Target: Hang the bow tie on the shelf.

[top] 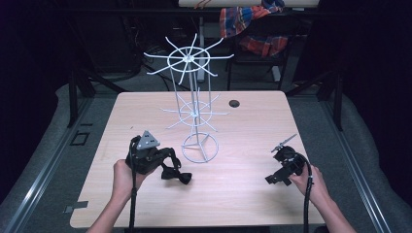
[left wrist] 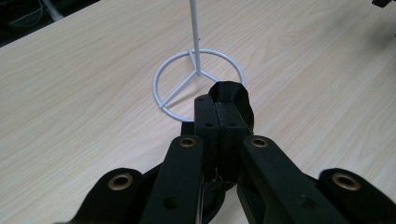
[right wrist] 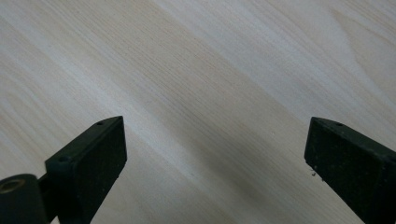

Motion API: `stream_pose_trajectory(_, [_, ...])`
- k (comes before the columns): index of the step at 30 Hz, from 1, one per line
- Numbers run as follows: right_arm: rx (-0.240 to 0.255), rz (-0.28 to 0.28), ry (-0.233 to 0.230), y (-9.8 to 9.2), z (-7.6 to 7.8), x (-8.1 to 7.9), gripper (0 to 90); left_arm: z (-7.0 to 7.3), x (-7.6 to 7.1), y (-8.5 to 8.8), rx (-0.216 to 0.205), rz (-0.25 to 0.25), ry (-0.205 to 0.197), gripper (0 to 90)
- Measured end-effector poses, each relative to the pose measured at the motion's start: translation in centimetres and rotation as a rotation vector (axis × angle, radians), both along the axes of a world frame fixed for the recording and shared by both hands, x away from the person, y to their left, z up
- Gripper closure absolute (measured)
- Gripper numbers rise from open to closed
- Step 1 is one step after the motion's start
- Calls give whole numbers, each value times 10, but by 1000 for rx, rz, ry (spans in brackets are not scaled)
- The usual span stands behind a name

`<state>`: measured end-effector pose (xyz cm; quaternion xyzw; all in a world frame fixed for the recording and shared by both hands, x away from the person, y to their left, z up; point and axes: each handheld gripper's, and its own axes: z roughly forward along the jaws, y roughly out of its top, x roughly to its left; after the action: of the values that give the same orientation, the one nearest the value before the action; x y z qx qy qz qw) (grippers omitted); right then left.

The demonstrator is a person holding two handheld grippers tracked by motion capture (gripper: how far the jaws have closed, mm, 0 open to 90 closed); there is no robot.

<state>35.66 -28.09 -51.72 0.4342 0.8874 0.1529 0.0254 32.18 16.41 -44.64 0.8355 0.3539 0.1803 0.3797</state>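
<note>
A white wire stand (top: 194,97) with two tiers of hooks rises from a ring base (top: 199,147) at the table's middle. My left gripper (top: 167,167) lies low at the front left, just left of that base, and is shut on a black bow-shaped fabric piece (top: 178,175). In the left gripper view the jaws (left wrist: 215,100) meet around a black fabric loop (left wrist: 233,95), with the ring base (left wrist: 198,79) right behind it. My right gripper (top: 273,178) rests at the front right. It stands open (right wrist: 215,149) over bare wood with nothing between its jaws.
The light wooden table (top: 243,204) has a dark round hole (top: 234,103) near its far edge. A thin metal piece (top: 285,141) shows just beyond the right gripper. Behind the table a plaid cloth (top: 252,26) hangs over a frame. Dark floor surrounds the table.
</note>
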Motion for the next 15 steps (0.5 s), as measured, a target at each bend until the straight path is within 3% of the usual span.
stream_pose_trajectory(15, [-1,-3,-4,0,1,0,54,18,2,7,-1,37,-50,894])
